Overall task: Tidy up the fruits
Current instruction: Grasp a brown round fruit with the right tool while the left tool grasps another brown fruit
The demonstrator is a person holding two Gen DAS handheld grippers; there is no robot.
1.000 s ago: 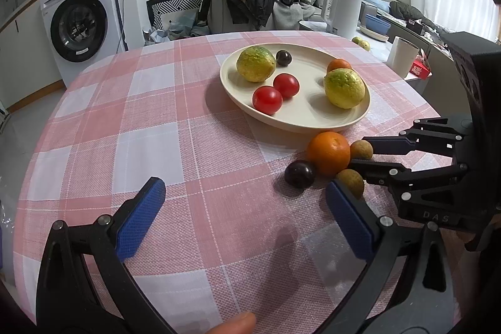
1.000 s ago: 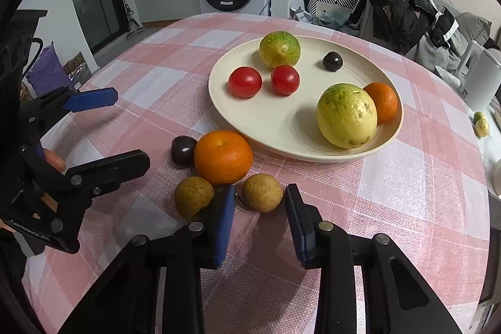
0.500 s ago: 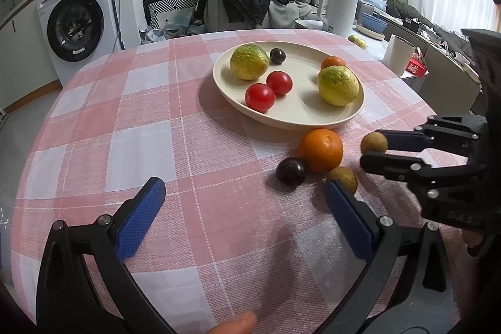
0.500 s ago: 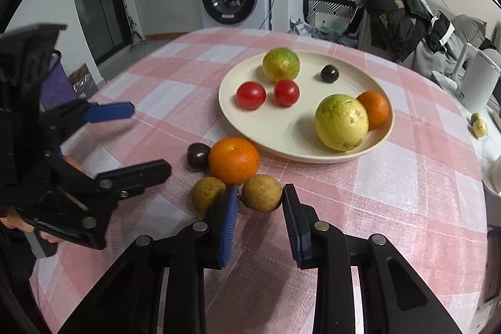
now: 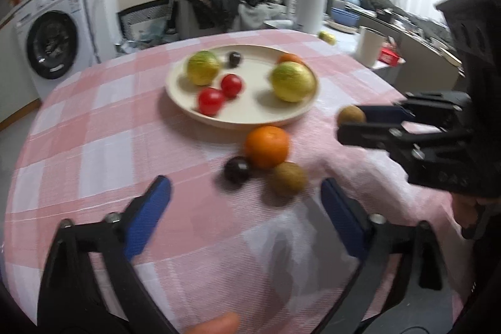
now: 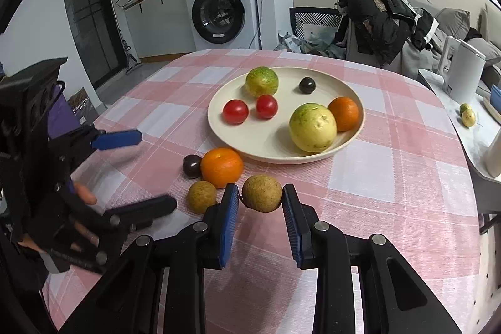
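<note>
Washing machine (image 6: 218, 15), clothes-draped chair (image 6: 316, 22)

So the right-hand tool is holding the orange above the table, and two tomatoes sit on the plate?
Not quite: the right gripper holds a small brown fruit, as the right wrist view shows. The orange lies on the table. Two tomatoes do sit on the plate.

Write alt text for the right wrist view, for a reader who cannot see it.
The right gripper holds a small brown fruit above a pink checked tablecloth. Beyond lie an orange, a dark plum, another brown fruit and a cream plate of fruit.
</note>
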